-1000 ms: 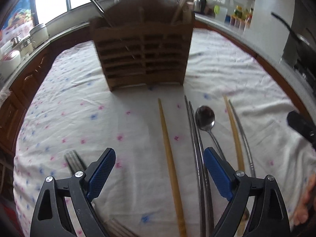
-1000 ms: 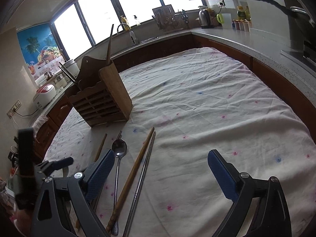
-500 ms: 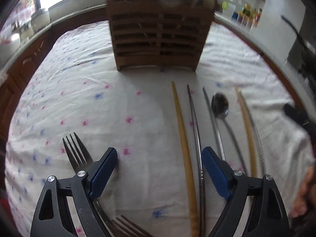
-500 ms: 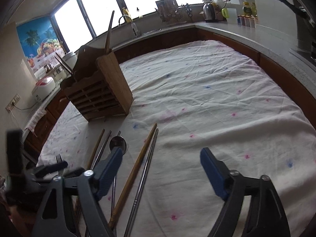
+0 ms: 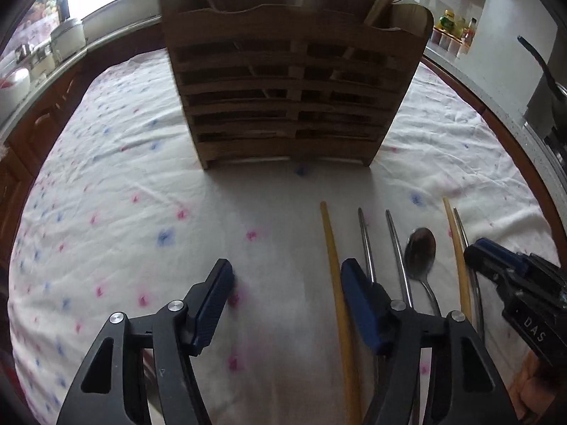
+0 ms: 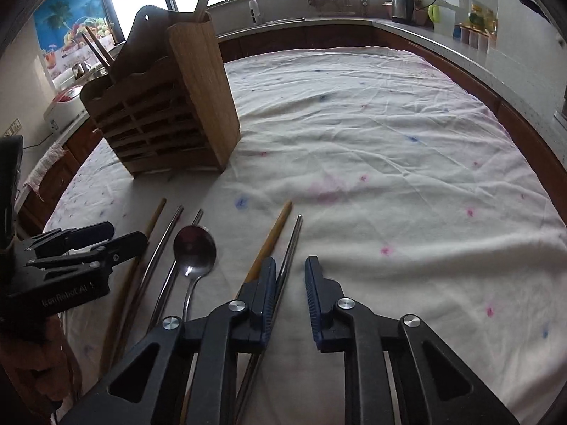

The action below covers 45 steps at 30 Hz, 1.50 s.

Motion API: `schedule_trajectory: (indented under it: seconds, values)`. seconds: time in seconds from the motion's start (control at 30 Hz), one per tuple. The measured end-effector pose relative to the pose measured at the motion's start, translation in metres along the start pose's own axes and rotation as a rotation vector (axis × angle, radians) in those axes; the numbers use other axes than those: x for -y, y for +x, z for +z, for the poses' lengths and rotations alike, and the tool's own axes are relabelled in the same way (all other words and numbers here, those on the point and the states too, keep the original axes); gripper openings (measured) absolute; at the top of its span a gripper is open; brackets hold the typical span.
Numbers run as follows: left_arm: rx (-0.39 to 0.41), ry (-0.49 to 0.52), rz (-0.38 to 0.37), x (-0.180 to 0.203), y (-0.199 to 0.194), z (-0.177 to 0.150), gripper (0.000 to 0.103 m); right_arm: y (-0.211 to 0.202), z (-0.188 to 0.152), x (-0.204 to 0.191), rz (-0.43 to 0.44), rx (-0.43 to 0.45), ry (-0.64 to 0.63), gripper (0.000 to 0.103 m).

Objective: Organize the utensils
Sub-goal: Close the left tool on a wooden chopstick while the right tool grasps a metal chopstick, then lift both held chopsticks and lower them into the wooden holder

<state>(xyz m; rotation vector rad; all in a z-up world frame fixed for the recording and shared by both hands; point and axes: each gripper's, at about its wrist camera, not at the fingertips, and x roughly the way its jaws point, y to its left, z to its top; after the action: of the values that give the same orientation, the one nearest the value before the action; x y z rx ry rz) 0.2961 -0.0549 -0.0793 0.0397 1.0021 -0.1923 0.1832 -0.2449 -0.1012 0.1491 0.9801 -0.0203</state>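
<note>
Right wrist view, R gripper: jaws narrow, have just been closing; steel stick lies btwn them, hard by the left-hand pad. A gap shows on the other side, so not clamped yet.
L gripper: abt half open, jaws have just been closing too; mostly bare cloth btwn them, w/ a wood stick just inside its right-hand finger. Nothing held.
Task things: steel stick lies flat on the cloth beside a 2nd wood stick; spoon and more sticks lie in a row to its left, all apart from the holder.
Holder: upright at the far end of the row, a few sticks already standing in it.
Step, my read: pickup of the steel stick by R, grasp abt to finish.
Next move needs: pads shut fully on the thin stick w/o catching the wood one just beside it, then lift, tip upright and drop into a holder slot.
Writing: "DAS" on R gripper body in left wrist view; "GenRobot.AI" on L gripper body in right wrist view. Wall poster shows fruit, no legible text.
</note>
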Motion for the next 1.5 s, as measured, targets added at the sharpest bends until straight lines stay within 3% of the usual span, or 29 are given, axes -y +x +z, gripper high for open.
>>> schedule_trajectory:
  seconds: [0.13,0.47,0.57,0.63,0.73,0.87,1.03,1.5]
  values:
    - [0.011,0.053,0.035,0.009,0.011,0.007,0.063,0.007,0.008,0.002,0.004,0.003,0.004,0.017]
    - [-0.033,0.106,-0.006,0.011,0.011,0.007,0.056,0.009,0.011,0.001,0.007,-0.019,-0.047,0.014]
    - [-0.035,0.125,-0.015,0.019,0.015,0.014,0.042,0.01,0.01,-0.004,-0.009,-0.002,-0.062,0.014]
    - [-0.043,0.147,-0.032,0.026,0.015,0.016,0.022,0.009,0.009,-0.001,0.002,0.002,-0.048,0.01]
    - [-0.04,0.174,-0.038,0.032,0.016,0.014,0.007,0.008,0.01,0.006,0.03,-0.001,-0.008,0.006]
    - [-0.046,0.149,-0.048,0.027,0.013,0.013,0.005,0.003,0.009,0.008,0.086,-0.012,0.027,0.004]
    - [0.0,0.089,-0.097,0.012,-0.013,0.014,0.005,-0.017,0.007,0.006,0.119,0.018,0.036,0.004]
    - [0.192,-0.001,-0.197,-0.018,-0.13,-0.008,0.004,-0.115,0.02,-0.01,0.204,0.238,0.002,0.004]
